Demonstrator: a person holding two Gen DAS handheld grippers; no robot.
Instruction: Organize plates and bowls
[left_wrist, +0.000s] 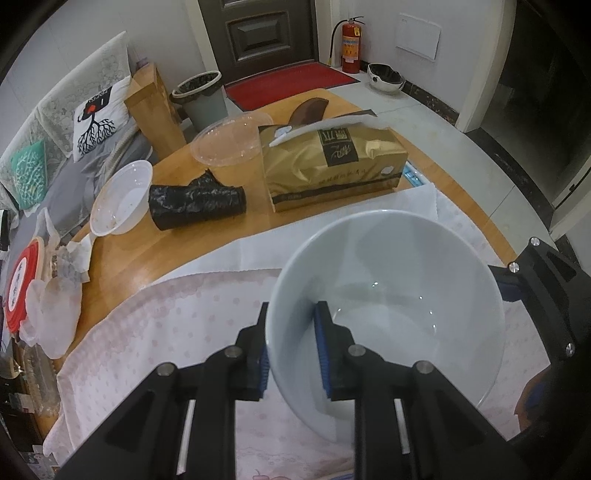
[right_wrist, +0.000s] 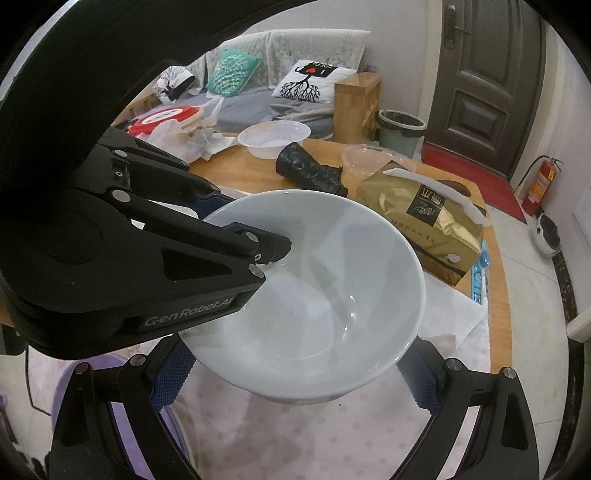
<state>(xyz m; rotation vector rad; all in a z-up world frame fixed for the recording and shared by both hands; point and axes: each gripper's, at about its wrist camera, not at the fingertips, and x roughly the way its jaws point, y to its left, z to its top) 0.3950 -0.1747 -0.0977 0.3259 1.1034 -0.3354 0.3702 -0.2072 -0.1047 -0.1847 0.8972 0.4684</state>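
Note:
A pale grey-white ceramic bowl (left_wrist: 391, 295) is held tilted above the pink dotted cloth (left_wrist: 166, 325). My left gripper (left_wrist: 291, 350) is shut on the bowl's near rim, one pad inside and one outside. In the right wrist view the bowl (right_wrist: 314, 295) fills the centre, and the left gripper (right_wrist: 255, 240) pinches its left rim. My right gripper (right_wrist: 295, 384) is open, its fingers wide on either side under the bowl and not clamping it. Its finger also shows at the right in the left wrist view (left_wrist: 517, 280).
On the wooden table (left_wrist: 229, 229) lie a gold tissue pack (left_wrist: 332, 162), a black bag roll (left_wrist: 195, 201), a used white plastic bowl (left_wrist: 122, 199) and a clear lid (left_wrist: 229, 136). Containers and wrappers crowd the left edge (left_wrist: 22, 288). A bin (left_wrist: 201, 98) stands behind.

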